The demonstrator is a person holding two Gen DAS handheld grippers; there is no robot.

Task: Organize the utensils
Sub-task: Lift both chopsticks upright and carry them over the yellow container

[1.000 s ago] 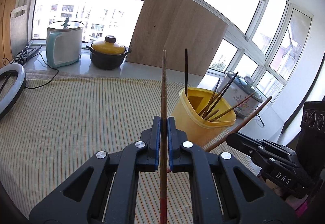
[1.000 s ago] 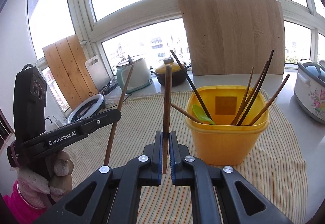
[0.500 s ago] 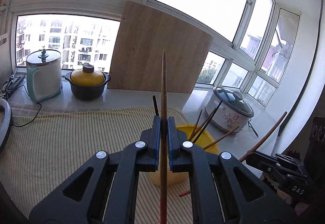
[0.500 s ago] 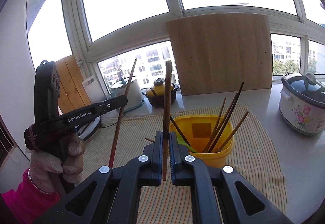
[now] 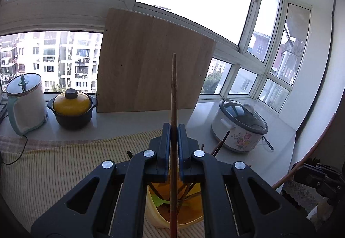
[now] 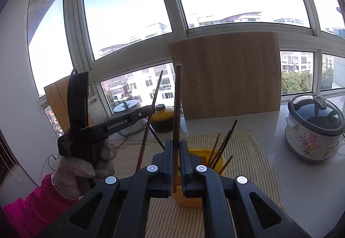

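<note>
Each hand-held gripper is squeezed shut on one chopstick: the left hand-held gripper [image 5: 173, 130] holds a brown chopstick [image 5: 173, 95], the right hand-held gripper [image 6: 176, 145] another chopstick [image 6: 177, 104]. The yellow tub [image 6: 189, 197] sits below on the desk. Line each stick over the tub, tip down, then let go gently.

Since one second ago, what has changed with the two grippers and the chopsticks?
Both grippers rose above the yellow bin, which now sits low, partly hidden behind the fingers. The left gripper moved over it; the right gripper lifted alongside. Unchanged: each stays shut on its chopstick, left and right; the bin's chopsticks, cloth and pots are unmoved.
</note>
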